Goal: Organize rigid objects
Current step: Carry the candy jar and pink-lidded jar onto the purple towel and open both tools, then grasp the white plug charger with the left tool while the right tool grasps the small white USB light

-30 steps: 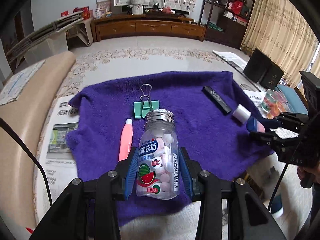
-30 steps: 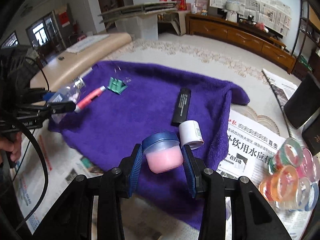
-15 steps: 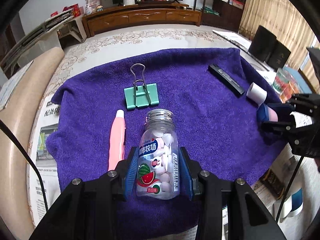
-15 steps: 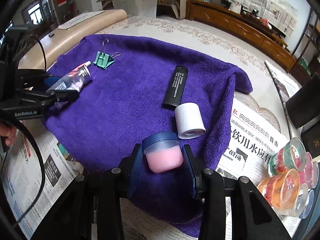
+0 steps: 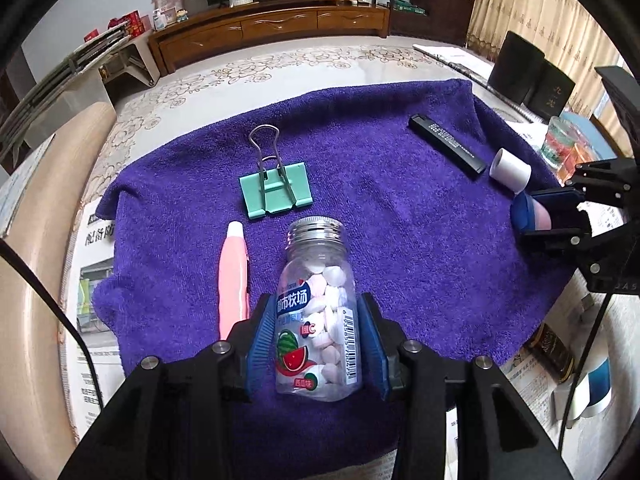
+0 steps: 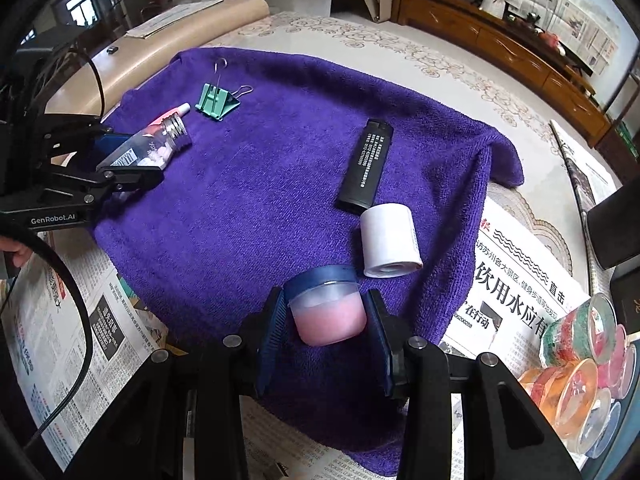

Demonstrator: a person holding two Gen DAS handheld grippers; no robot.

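My left gripper [image 5: 318,344] had just been opening around the bottle [image 5: 316,312] (pads barely clear); my right gripper [image 6: 326,328] clenched the jar [image 6: 328,312] on the towel's [image 6: 260,200] near edge.

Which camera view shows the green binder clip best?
The left wrist view: the green binder clip lies near the middle of the purple towel, seen from above with both wire handles clear. In the right wrist view the clip is farther off, smaller and seen at an angle.
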